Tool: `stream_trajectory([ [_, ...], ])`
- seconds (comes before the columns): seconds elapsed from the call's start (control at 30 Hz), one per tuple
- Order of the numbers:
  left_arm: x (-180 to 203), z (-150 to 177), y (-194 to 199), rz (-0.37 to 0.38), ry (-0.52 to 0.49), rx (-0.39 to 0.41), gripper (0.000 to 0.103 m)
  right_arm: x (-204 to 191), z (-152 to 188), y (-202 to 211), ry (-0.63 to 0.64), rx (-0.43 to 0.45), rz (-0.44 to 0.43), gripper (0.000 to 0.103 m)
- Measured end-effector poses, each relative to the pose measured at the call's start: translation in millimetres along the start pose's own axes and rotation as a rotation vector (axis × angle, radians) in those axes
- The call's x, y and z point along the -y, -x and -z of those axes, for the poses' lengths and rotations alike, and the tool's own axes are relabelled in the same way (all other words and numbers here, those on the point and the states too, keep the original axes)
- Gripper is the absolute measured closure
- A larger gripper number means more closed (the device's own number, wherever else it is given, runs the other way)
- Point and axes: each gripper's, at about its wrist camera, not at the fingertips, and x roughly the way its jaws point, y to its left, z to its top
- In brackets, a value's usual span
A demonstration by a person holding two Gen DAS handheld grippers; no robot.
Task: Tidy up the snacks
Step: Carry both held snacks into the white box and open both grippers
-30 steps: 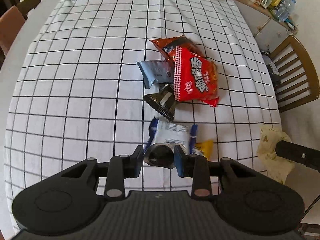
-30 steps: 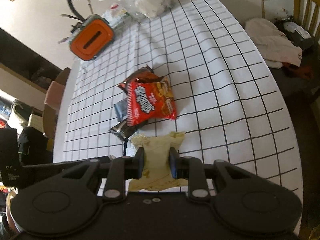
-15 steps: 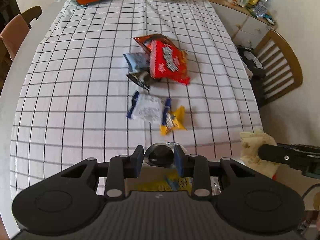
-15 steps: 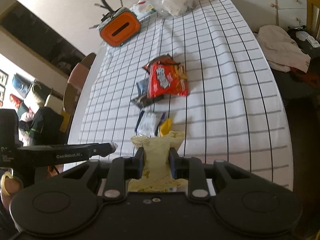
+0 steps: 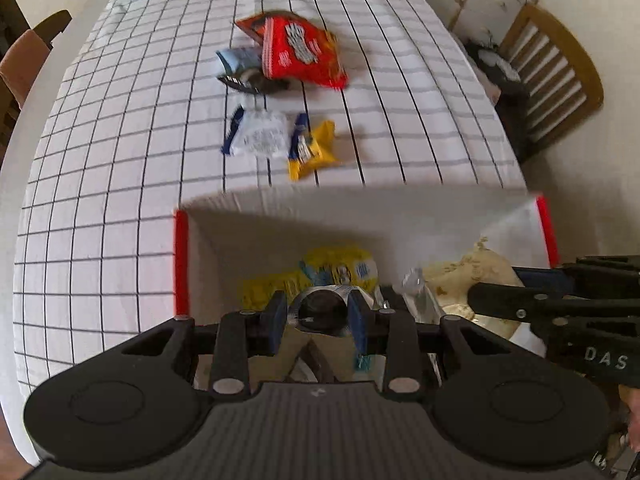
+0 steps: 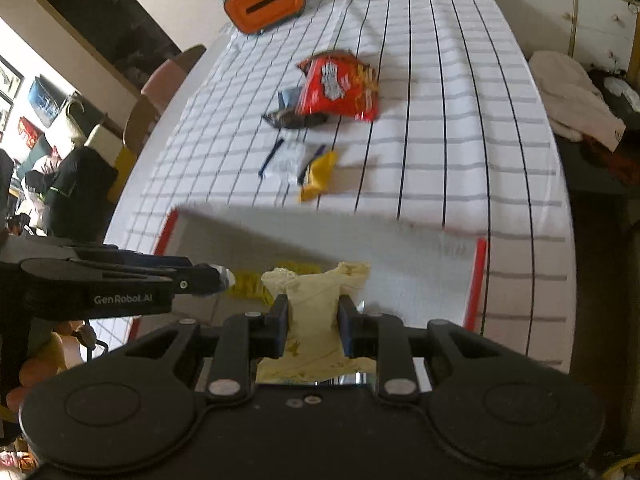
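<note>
Tools both clamped: left tool (image 5: pixel 319 312) on silver-and-black packet (image 5: pixel 320 307), right tool (image 6: pixel 313 322) on crumpled pale-yellow packet (image 6: pixel 316 312).

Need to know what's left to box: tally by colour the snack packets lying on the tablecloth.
Red bag and red packet behind it: 2
Light-blue packet: 1
Black packet: 1
White-and-blue packet: 1
Yellow packet: 1
Total: 6
Not counted: silver packet in left gripper, pale packet in right gripper.
</note>
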Motion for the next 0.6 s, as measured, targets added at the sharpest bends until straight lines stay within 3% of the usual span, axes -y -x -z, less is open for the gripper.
stream_trajectory([
  [0.6,28.4,35.7,-54.7,-0.101,-0.074,-0.221,0.071,-7.2,48.9,-33.0,0.068,-0.097,0.034,0.078],
])
